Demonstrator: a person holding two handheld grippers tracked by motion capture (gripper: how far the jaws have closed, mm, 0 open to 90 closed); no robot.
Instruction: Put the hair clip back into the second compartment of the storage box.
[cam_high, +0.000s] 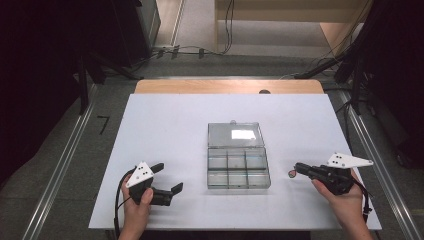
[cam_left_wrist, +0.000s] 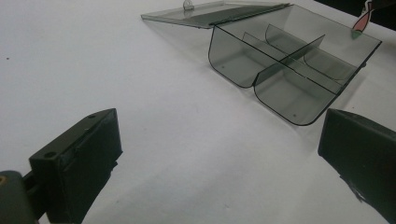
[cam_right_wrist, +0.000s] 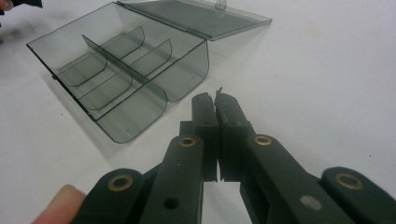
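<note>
My right gripper (cam_high: 295, 170) clenched on small reddish item (cam_high: 291, 174); left gripper (cam_high: 167, 178) released, empty. Clear compartment box (cam_high: 238, 167) lies open between them on table (cam_high: 165, 120). Risk — thin pinch slips, item drops outside box.

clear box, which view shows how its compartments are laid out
The high view: it looks straight down into the clear box, showing two rows of three compartments and the lid lying open behind. Both gripper views see the box from a low slant, so dividers overlap.
</note>
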